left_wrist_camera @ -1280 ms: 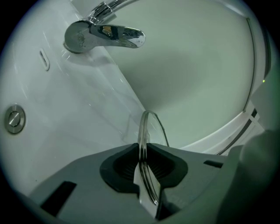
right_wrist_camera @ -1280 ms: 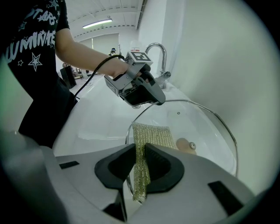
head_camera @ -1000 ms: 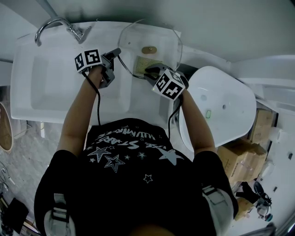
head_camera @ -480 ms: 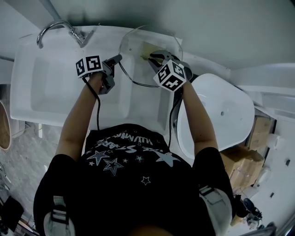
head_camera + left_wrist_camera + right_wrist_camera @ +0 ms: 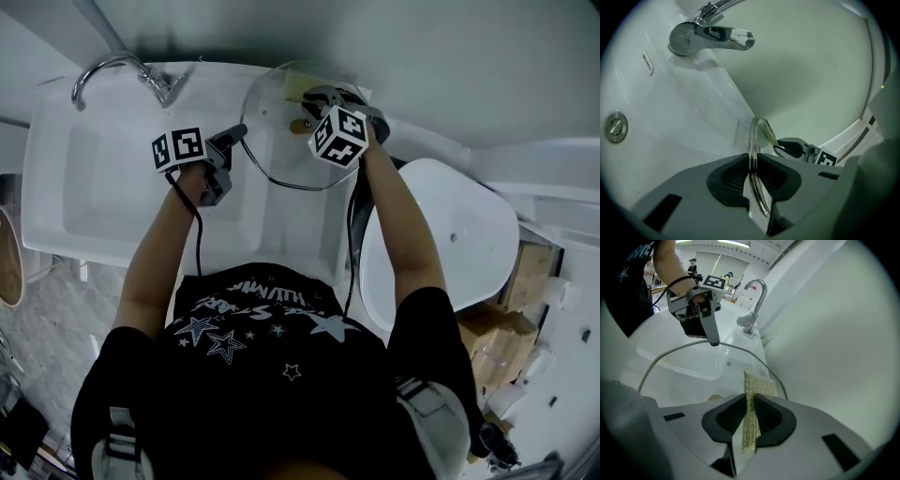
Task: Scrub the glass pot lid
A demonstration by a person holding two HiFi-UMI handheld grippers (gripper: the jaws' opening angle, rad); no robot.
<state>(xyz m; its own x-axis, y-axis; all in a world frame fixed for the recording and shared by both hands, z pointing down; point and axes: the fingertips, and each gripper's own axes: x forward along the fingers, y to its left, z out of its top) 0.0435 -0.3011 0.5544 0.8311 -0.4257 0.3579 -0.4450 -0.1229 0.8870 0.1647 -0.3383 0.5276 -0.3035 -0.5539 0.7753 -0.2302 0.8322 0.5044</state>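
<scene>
The glass pot lid (image 5: 281, 141) with a metal rim is held over the sink's right side, its knob (image 5: 298, 125) showing near the middle. My left gripper (image 5: 234, 134) is shut on the lid's left rim; in the left gripper view the rim (image 5: 757, 136) runs up between the pads (image 5: 733, 178). My right gripper (image 5: 314, 98) is shut on a golden scouring cloth (image 5: 758, 387) that lies against the far part of the lid (image 5: 693, 376). The right gripper view shows the left gripper (image 5: 712, 339) pinching the rim, and the cloth (image 5: 769, 135) shows edge-on in the left gripper view.
A white sink basin (image 5: 112, 178) with a chrome faucet (image 5: 122, 66) lies at the left, its drain plug (image 5: 615, 127) in the bowl. A white oval fixture (image 5: 450, 234) stands at the right, with cardboard boxes (image 5: 511, 328) behind it. A wall rises just beyond the lid.
My right gripper has carried the cloth from the lid's near part to its far part, toward the wall. The left gripper has kept its hold on the rim, hardly moving.
</scene>
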